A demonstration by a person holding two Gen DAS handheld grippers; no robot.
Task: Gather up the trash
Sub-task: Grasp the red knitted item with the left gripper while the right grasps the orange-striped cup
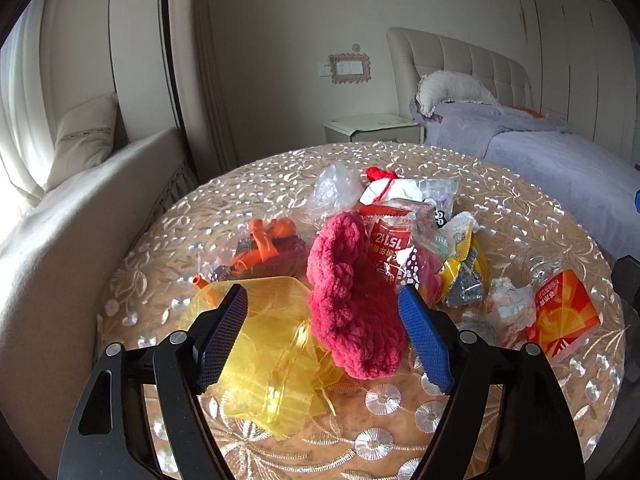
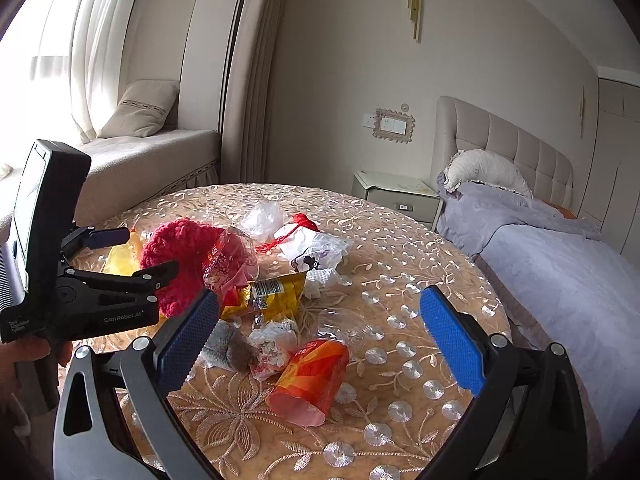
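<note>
Trash lies heaped on a round table [image 1: 540,216] with an embroidered cloth. A red knitted piece [image 1: 352,300] sits between the fingers of my open left gripper [image 1: 324,308], over a yellow organza bag [image 1: 272,372]. It also shows in the right wrist view [image 2: 180,252], where the left gripper [image 2: 132,256] straddles it. My right gripper [image 2: 320,320] is open and empty above an orange wrapper [image 2: 312,376], crumpled tissue [image 2: 272,348] and a yellow snack packet [image 2: 276,296]. The orange wrapper [image 1: 564,312] also shows in the left wrist view.
Further back lie clear plastic bags [image 1: 336,188], a bag of orange balloons [image 1: 264,244], a red printed packet [image 1: 390,244] and a small red yarn piece [image 2: 306,222]. A bed [image 2: 560,264], a nightstand [image 2: 396,196] and a window seat [image 2: 148,160] surround the table.
</note>
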